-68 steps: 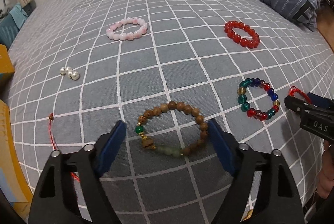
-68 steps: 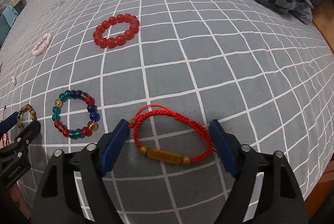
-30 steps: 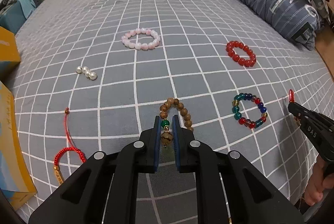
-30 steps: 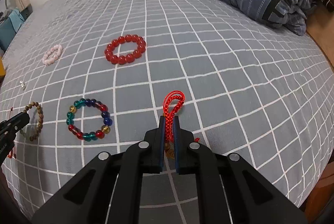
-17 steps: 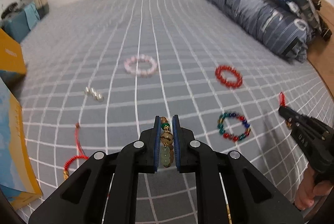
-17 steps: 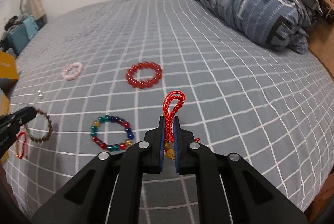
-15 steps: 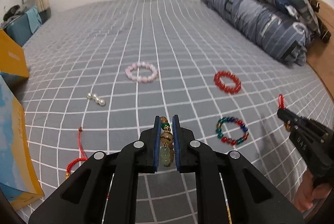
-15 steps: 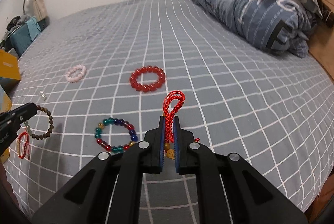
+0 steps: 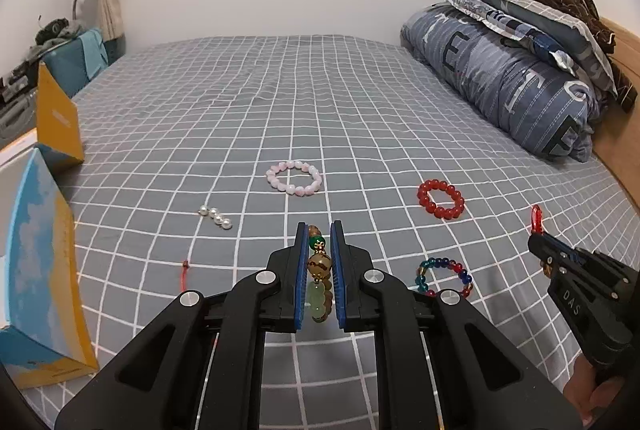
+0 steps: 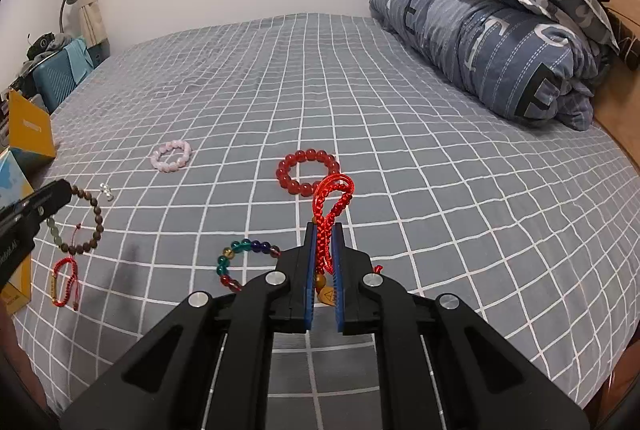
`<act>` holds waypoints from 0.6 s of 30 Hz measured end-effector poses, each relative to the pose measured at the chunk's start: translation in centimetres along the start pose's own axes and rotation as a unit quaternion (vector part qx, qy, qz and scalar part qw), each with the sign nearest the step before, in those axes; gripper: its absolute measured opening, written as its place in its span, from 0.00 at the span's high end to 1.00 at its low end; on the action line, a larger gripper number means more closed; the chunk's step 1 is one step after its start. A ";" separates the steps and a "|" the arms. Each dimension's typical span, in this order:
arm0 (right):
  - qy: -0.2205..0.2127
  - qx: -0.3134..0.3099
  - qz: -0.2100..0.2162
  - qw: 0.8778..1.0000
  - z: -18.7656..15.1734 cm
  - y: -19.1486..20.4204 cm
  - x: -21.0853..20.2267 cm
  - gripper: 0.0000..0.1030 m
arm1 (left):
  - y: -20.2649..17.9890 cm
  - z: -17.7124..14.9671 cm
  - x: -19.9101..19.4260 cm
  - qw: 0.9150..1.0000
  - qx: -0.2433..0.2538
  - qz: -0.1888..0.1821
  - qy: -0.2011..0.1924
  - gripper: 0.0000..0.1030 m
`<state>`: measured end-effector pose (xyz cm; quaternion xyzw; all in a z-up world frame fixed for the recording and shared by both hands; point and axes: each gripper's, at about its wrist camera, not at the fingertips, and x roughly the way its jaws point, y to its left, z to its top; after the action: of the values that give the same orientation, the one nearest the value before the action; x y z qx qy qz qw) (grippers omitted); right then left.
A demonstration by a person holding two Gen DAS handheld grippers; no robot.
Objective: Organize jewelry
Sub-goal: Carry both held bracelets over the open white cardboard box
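My left claw (image 9: 319, 248) is clamped on the wooden bead bracelet (image 9: 319, 272), which hangs lifted above the grid-patterned bed (image 9: 320, 109); from the right wrist view its brown loop dangles at 9 o'clock. My right claw (image 10: 323, 250) is pinched tight on the red braided cord bracelet (image 10: 331, 205), its loops sticking up past the tips and a gold charm hanging between the pads. On the bed, the pink bead bracelet (image 9: 294, 177) lies at 12 o'clock from the left claw, the red bead bracelet (image 9: 441, 198) at 2 o'clock, the multicoloured glass bead bracelet (image 9: 444, 276) just beside the claw at 3 o'clock. A short row of pearls (image 9: 215, 217) sits at 10 o'clock, and a second red cord bracelet (image 10: 64, 282) lies near the bed edge by the yellow-and-blue box (image 9: 36, 270)
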<state>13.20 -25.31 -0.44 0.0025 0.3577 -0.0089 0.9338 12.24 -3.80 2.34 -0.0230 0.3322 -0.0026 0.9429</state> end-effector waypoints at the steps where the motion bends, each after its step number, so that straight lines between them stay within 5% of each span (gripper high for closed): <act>1: 0.000 0.001 0.000 1.000 0.1 0.1 -0.2 0.94 | 0.0 0.1 -0.4 1.000 0.000 0.002 0.000 0.90; 18: 0.026 -0.031 0.049 0.998 3.8 7.5 -3.1 0.94 | 5.5 1.7 -6.3 0.999 -0.028 0.029 0.001 0.90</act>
<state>13.55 -17.80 4.46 -0.0091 0.3813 0.0477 0.9232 8.38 1.85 7.37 -0.0394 0.3339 0.0335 0.9412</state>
